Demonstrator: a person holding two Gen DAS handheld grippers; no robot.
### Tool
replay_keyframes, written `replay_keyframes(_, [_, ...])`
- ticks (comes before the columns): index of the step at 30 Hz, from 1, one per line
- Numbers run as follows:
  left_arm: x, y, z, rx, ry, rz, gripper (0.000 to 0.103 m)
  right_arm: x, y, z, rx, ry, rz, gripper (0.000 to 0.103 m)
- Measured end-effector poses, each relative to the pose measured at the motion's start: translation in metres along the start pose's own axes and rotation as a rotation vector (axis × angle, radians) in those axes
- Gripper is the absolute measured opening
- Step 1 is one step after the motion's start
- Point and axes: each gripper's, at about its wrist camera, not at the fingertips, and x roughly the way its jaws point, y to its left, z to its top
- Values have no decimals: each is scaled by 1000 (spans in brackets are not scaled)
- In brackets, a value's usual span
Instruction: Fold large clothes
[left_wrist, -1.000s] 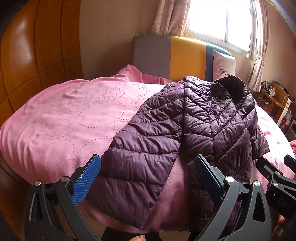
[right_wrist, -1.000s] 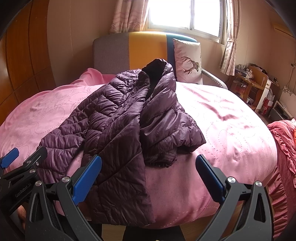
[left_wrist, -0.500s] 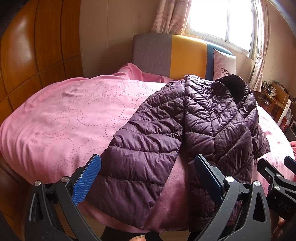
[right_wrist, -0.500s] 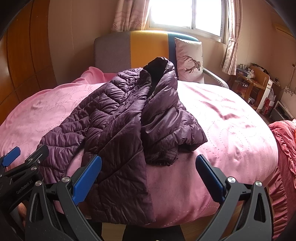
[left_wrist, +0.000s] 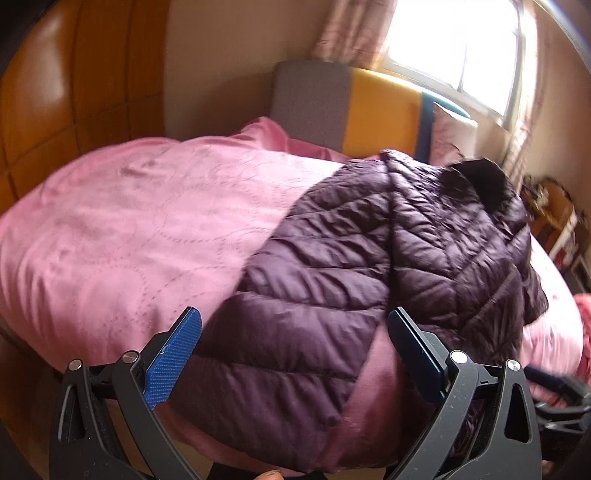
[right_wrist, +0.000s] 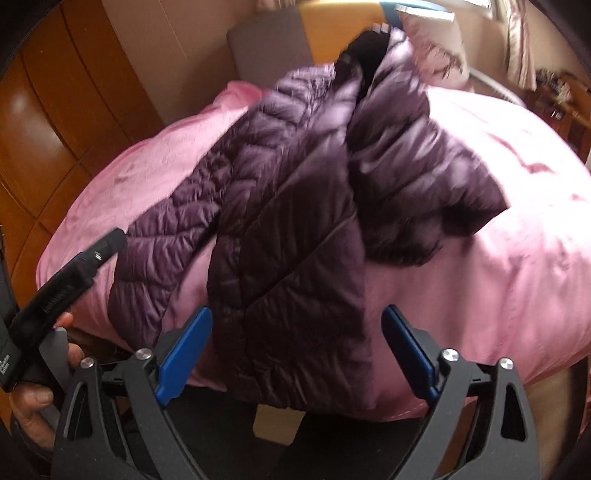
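Note:
A dark purple quilted jacket (left_wrist: 369, 266) lies unzipped on the pink bedspread (left_wrist: 129, 240), collar toward the headboard and hem hanging over the near edge. My left gripper (left_wrist: 293, 325) is open just above the jacket's left front panel, its blue pads clear of the fabric. In the right wrist view the jacket (right_wrist: 295, 229) fills the middle, blurred by motion. My right gripper (right_wrist: 297, 317) hovers at the right front panel's hem. Its jaws are closing with the hem between them, and the pads are not pressing on it. A hand (right_wrist: 37, 398) holds the left gripper at the lower left.
A grey, yellow and blue headboard (left_wrist: 369, 110) and a printed pillow (right_wrist: 432, 48) stand behind the jacket. Wooden wall panels (left_wrist: 74, 92) run along the left. A bright window (left_wrist: 461, 44) and a cluttered wooden desk (left_wrist: 554, 214) are at the right.
Both grippers have dropped closer to the near edge of the bed and tilted down. The right gripper's jaws have narrowed a little. The jacket lies as before.

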Motion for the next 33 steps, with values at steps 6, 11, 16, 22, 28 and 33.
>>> replay_keyframes(6, [21, 18, -6, 3, 88, 13, 99, 28, 16, 1, -110, 90, 28, 17])
replay_keyframes(11, [37, 13, -16, 51, 161, 4, 84, -19, 27, 16, -293, -125, -60, 5])
replay_keyframes(16, [49, 5, -19, 91, 178, 11, 84, -91, -32, 72, -205, -412, -278, 4])
replay_keyframes(22, [58, 2, -13, 117, 184, 19, 67, -111, -153, 135, 47, -478, -541, 3])
replay_keyframes(28, [69, 5, 0, 150, 184, 34, 34, -89, -284, 164, 305, -359, -728, 2])
replay_keyframes(33, [96, 33, 31, 135, 176, 175, 26, -68, -380, 156, 489, -203, -801, 2])
